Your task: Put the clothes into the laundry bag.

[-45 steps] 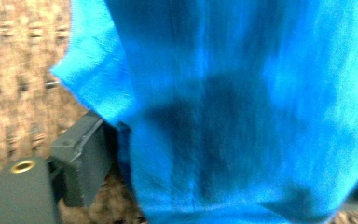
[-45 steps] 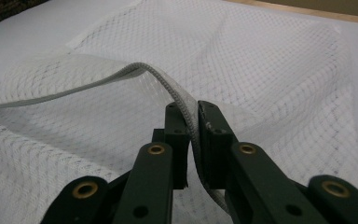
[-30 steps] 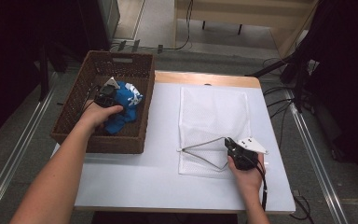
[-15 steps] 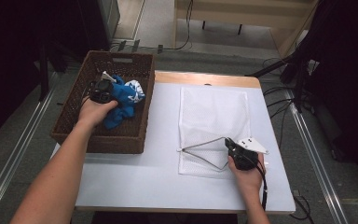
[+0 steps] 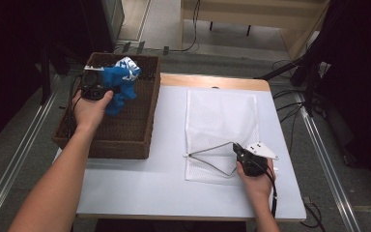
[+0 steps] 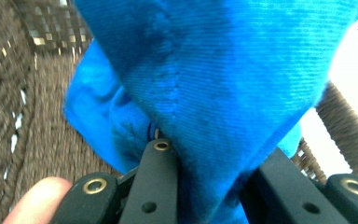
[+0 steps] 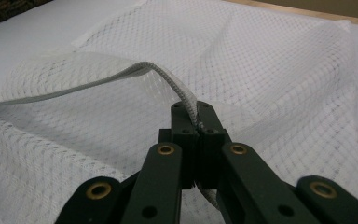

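A blue cloth [image 5: 120,82] with a white patch hangs above the brown wicker basket [image 5: 125,140] at the table's left. My left gripper [image 5: 107,90] is shut on it; in the left gripper view the blue cloth [image 6: 223,84] bulges out between the black jaws of the left gripper [image 6: 209,163]. A white mesh laundry bag [image 5: 221,121] lies flat on the white table. My right gripper [image 5: 236,149] is shut on the bag's zipper edge [image 7: 168,77], lifting it so the mouth gapes. The right gripper [image 7: 196,128] pinches that edge at its jaw tips.
The white table [image 5: 164,188] has a wooden strip along its far edge. Metal rails run along the floor on both sides. Cables lie on the floor at the right. A wooden bench stands beyond the table.
My left gripper has lifted the blue cloth up and toward the basket's far end. The right gripper has stayed still, holding the bag's mouth open.
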Available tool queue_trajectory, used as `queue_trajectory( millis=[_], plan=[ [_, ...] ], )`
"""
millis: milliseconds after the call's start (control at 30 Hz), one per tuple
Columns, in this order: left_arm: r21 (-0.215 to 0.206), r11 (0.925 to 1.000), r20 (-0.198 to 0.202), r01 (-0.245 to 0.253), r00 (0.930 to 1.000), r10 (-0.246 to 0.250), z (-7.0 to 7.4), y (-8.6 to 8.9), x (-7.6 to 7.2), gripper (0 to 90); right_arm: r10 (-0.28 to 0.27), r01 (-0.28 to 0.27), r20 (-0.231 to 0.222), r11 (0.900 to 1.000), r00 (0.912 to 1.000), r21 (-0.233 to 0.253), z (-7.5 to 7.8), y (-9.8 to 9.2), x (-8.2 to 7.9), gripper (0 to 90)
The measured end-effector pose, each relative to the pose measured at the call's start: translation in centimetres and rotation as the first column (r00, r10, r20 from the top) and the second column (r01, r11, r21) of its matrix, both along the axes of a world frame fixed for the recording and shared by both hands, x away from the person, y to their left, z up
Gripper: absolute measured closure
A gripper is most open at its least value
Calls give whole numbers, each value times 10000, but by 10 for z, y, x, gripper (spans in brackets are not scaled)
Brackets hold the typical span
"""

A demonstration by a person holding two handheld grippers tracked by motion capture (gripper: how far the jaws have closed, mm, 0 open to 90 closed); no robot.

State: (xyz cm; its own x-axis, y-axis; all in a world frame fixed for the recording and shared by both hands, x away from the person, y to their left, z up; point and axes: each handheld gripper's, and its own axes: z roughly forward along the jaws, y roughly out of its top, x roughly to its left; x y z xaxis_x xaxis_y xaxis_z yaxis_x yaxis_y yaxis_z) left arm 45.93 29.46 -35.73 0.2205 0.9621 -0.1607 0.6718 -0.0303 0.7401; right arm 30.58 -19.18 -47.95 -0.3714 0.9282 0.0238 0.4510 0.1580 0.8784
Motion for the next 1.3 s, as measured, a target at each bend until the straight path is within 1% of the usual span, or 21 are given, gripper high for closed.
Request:
queue_trajectory(
  millis=[33, 167, 200, 267, 300, 400, 500, 533, 567, 600, 633, 767, 800, 867, 1000, 1067, 1100, 1133, 1233, 1267, 1300],
  plan=[
    [-178, 9998, 342, -80, 9994, 86, 5, 1, -3, 811, 16, -16, -3, 10000, 10000, 2, 0, 0, 0, 896],
    [-347, 9991, 1185, -224, 9926, 263, 16, -1, -10, 811, 31, -31, 13, 10000, 10000, -1, 0, 0, 0, 896],
    [-347, 9991, 1185, -224, 9926, 263, 16, -1, -10, 811, 31, -31, 13, 10000, 10000, -1, 0, 0, 0, 896],
    [-429, 9989, 1738, -193, 9844, 265, 24, -4, -15, 810, 37, -37, 16, 10000, 10000, -4, 0, 0, 0, 896],
    [-429, 9989, 1738, -193, 9844, 265, 24, -4, -15, 810, 34, -34, 30, 10000, 10000, -7, 0, 0, 0, 896],
    [-476, 9989, 2230, -19, 9747, 125, 31, -11, -21, 809, 39, -39, 26, 10000, 10000, -5, 0, 0, 0, 895],
    [-503, 9987, 2753, 116, 9614, 27, 38, -19, -27, 807, 53, -53, 32, 10000, 10000, -13, 0, 0, 0, 896],
    [-515, 9986, 2930, 114, 9561, 42, 41, -22, -29, 807, 59, -59, 34, 10000, 10000, -22, 0, 0, 0, 896],
    [-708, 9970, 3218, 316, 9468, -71, 46, -27, -32, 806, 69, -68, 35, 10000, 10000, -27, 0, 0, 0, 895],
    [-708, 9970, 3218, 316, 9468, -71, 46, -27, -32, 805, 69, -68, 35, 10000, 10000, -27, 0, 0, 0, 895],
    [-780, 9956, 3382, 525, 9408, -231, 50, -33, -35, 805, 74, -74, 37, 10000, 10000, -31, 0, 0, 0, 895],
    [-815, 9926, 3500, 899, 9351, -560, 55, -44, -39, 803, 64, -64, 41, 10000, 10000, -27, 0, 0, 0, 895],
    [-843, 9908, 3546, 1060, 9324, -696, 56, -48, -41, 803, 66, -66, 43, 10000, 10000, -29, 0, 0, 0, 895],
    [-953, 9878, 3516, 1232, 9325, -824, 57, -55, -42, 803, 70, -70, 34, 10000, 10000, -33, 0, 0, 0, 895],
    [-1027, 9789, 3593, 1769, 9242, -1294, 57, -75, -49, 802, 69, -69, 41, 10000, 10000, -22, 0, 0, 0, 895],
    [-985, 9747, 3658, 2007, 9182, -1521, 58, -84, -52, 802, 70, -70, 40, 10000, 10000, -23, 0, 0, 0, 895],
    [-980, 9693, 3756, 2256, 9103, -1739, 60, -93, -55, 802, 73, -73, 40, 10000, 10000, -35, 0, 0, 0, 895],
    [-980, 9693, 3756, 2256, 9103, -1739, 60, -93, -55, 802, 73, -73, 40, 10000, 10000, -35, 0, 0, 0, 895],
    [-1005, 9586, 3877, 2665, 8978, -2090, 63, -107, -62, 802, 74, -73, 53, 10000, 10000, -42, 0, 0, 0, 895],
    [-1019, 9516, 3914, 2901, 8911, -2298, 64, -115, -66, 802, 77, -77, 52, 10000, 10000, -27, 0, 0, 0, 895],
    [-1000, 9477, 3899, 3030, 8883, -2428, 64, -120, -69, 802, 78, -78, 57, 10000, 10000, -24, 0, 0, 0, 895]
  ],
)
